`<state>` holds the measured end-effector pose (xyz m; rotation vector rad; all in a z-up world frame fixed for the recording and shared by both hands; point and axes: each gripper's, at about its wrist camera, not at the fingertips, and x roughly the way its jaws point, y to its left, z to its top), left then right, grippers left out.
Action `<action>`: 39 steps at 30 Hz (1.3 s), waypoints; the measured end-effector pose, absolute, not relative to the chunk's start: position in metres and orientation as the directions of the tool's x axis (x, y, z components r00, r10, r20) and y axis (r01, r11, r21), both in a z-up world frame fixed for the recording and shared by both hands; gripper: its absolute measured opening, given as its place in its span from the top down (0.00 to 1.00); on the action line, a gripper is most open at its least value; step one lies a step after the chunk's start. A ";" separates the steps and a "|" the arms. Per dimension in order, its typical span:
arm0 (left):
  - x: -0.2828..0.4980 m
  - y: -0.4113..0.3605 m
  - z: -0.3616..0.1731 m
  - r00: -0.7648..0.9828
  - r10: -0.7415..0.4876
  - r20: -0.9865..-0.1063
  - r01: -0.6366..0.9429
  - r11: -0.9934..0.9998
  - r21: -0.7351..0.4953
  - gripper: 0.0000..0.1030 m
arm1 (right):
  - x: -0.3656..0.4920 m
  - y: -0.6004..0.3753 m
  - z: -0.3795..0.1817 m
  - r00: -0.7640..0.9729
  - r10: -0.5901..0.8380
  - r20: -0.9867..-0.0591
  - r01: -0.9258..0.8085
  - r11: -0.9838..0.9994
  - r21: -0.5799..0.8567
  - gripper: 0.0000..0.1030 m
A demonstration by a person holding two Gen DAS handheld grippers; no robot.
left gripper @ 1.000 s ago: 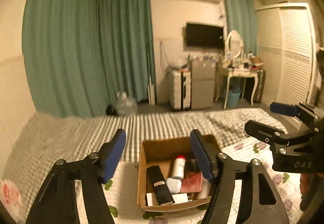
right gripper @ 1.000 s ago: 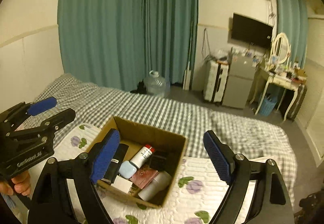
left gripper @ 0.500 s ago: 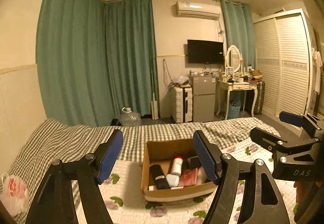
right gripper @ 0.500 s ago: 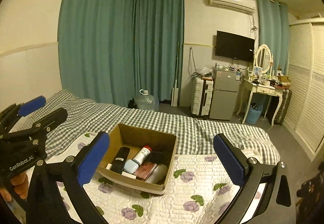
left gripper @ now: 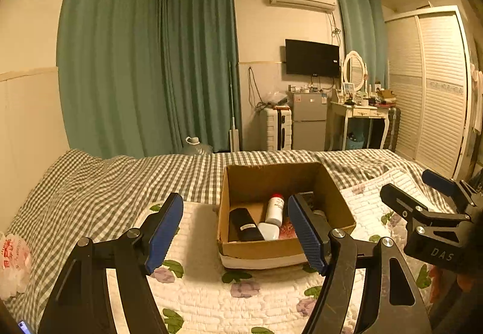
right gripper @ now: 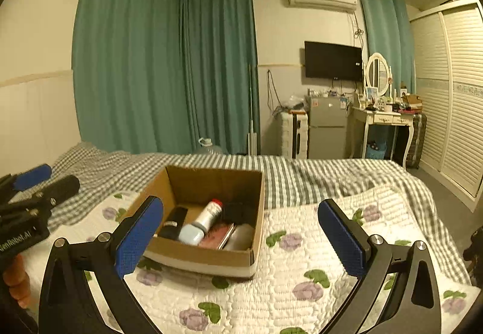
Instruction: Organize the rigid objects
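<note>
An open cardboard box [left gripper: 283,248] sits on the bed and also shows in the right wrist view [right gripper: 199,255]. Inside lie a white bottle with a red cap [left gripper: 274,208] [right gripper: 209,214], a black case [left gripper: 245,225] [right gripper: 176,222], a pale blue item [right gripper: 190,234], a reddish flat item [right gripper: 218,236] and a grey bottle [right gripper: 241,236]. My left gripper [left gripper: 237,231] is open and empty, held back from the box. My right gripper [right gripper: 241,231] is open and empty, also short of the box; it shows at the right in the left wrist view [left gripper: 422,192].
The box rests on a white floral quilt [right gripper: 302,267] over a checked bedspread [left gripper: 105,183]. A plastic bag [left gripper: 13,258] lies at the left. Beyond the bed stand green curtains, a water jug [left gripper: 196,146], a fridge [left gripper: 309,122], a dressing table [left gripper: 359,113] and a wardrobe.
Both grippers have drawn back and levelled out, so the box sits lower and farther off in both views. Both stay open and empty.
</note>
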<state>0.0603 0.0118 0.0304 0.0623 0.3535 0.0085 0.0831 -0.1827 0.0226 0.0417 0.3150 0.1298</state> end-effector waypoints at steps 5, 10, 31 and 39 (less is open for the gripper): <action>0.060 0.013 0.026 0.931 -0.002 -0.364 0.021 0.999 0.050 0.27 | 0.083 -0.185 0.021 0.947 0.125 -0.297 -0.113 0.992 0.058 0.00; 0.058 0.014 0.024 0.931 0.000 -0.366 0.020 0.998 0.053 0.27 | 0.083 -0.188 0.020 0.945 0.122 -0.305 -0.105 0.992 0.071 0.00; 0.061 0.012 0.024 0.917 -0.014 -0.399 0.036 0.998 0.047 0.27 | 0.085 -0.187 0.016 0.937 0.126 -0.325 -0.105 0.991 0.081 0.00; 0.061 0.013 0.023 0.917 -0.017 -0.398 0.035 0.999 0.039 0.27 | 0.085 -0.187 0.015 0.936 0.127 -0.328 -0.105 0.991 0.086 0.00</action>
